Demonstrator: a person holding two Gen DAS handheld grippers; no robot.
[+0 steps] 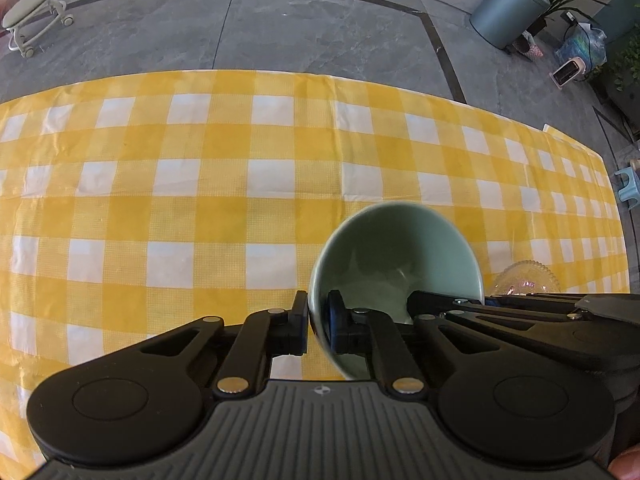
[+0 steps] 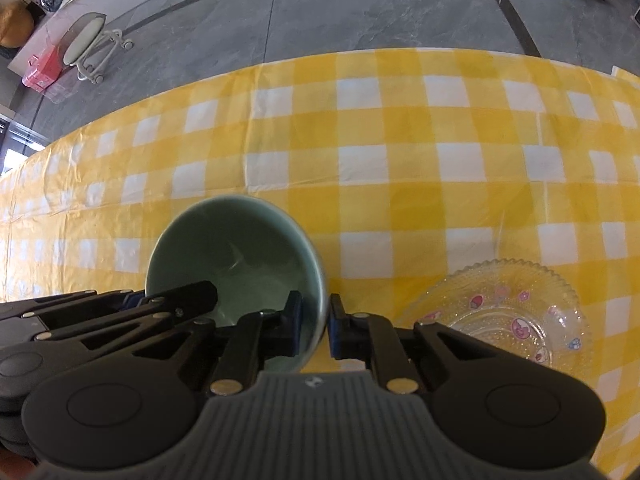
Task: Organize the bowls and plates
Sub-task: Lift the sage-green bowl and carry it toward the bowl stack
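Two grippers clamp one pale green bowl [image 1: 394,264] from opposite sides of its rim. In the left wrist view the left gripper [image 1: 318,320] sits at lower centre of the frame; one finger lies outside the bowl's left wall, the other, with a blue pad, inside it, and the wall is pinched between them. In the right wrist view the right gripper [image 2: 326,326] holds the bowl [image 2: 236,256] at its right wall in the same way: blue-padded finger inside, the other outside, both pressed to the ceramic. Each view also shows the other gripper's black linkage reaching in over the far rim.

The bowl is open side up, interior empty apart from reflections, and occupies lower centre of both frames over a yellow and white checked tablecloth [image 1: 240,184]. Whether its base touches the cloth cannot be told; the grippers hide it.

A clear glass plate [image 2: 516,312] with a scalloped edge and small pink motifs lies flat on the cloth, lower right in the right wrist view, just beside the bowl and apart from it. The left wrist view shows only its edge [image 1: 528,280] above the right gripper's linkage.

Background: grey stone floor [image 1: 280,32], a wheeled stool [image 1: 34,12] upper left, a grey bin [image 1: 510,8] upper right.
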